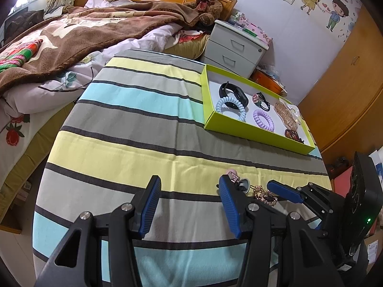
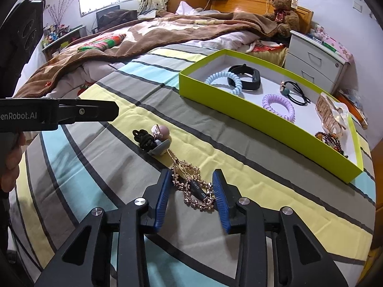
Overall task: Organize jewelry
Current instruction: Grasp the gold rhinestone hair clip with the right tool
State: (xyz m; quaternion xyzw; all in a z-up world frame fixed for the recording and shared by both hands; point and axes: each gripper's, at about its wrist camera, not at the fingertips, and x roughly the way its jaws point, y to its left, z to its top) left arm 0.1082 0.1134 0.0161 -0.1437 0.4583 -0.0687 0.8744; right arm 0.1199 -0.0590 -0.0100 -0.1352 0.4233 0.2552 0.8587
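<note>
A gold beaded hair clip [image 2: 194, 186] lies on the striped cloth between the blue pads of my right gripper [image 2: 191, 174], and both pads touch it. Just beyond it sits a black hair tie with a pink ball and a grey charm [image 2: 153, 138]. In the left wrist view that hair tie [image 1: 235, 179] peeks from behind a finger of my left gripper [image 1: 189, 179], which is open over bare cloth. The gold clip [image 1: 264, 197] lies to its right. The lime-green box [image 2: 263, 117] at the far right holds coil ties, a black band, a claw clip and a bead bracelet.
The striped cloth [image 1: 143, 124] covers a table beside a bed with a brown blanket [image 1: 83, 31]. A white drawer unit [image 1: 237, 47] stands behind the box. A finger of the left gripper [image 2: 95, 112] reaches in from the left, with a hand [image 2: 12, 153] below it.
</note>
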